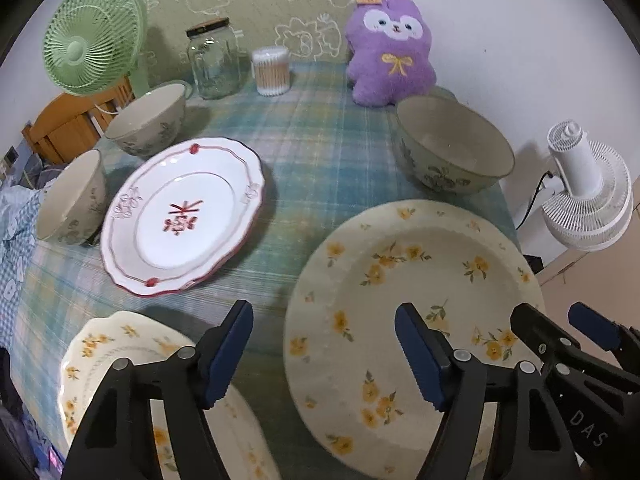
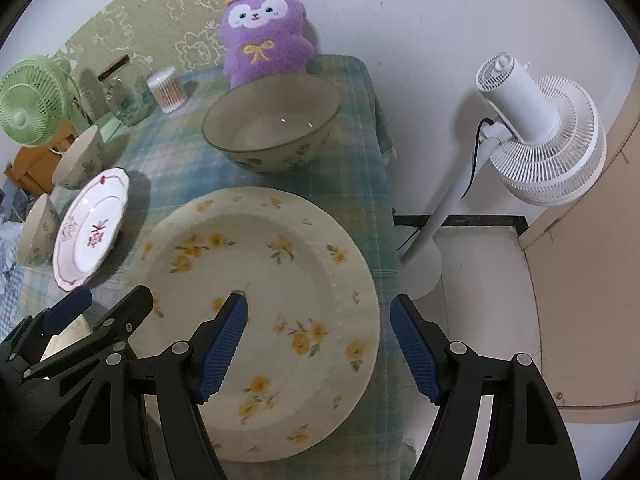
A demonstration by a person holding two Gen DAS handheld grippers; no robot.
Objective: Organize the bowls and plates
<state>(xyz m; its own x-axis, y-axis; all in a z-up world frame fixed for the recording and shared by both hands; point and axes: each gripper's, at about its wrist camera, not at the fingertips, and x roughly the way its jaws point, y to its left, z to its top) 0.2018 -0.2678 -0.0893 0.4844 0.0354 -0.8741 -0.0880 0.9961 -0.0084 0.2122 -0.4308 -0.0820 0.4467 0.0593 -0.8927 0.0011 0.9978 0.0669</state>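
At the far left of the left wrist view two small bowls (image 1: 74,200) (image 1: 150,118) sit on the plaid worktop (image 1: 316,152), with a red-trimmed plate (image 1: 184,216) just beside them. At the lower left lies a scalloped yellow-flower plate (image 1: 108,344). The left tool (image 1: 324,350) hangs with jaws apart and nothing between them, over the gap between that plate and the large flowered plate (image 1: 412,300). A big bowl (image 1: 454,144) stands at the upper right. The right tool (image 2: 318,342), jaws also apart and empty, straddles the large plate's right rim.
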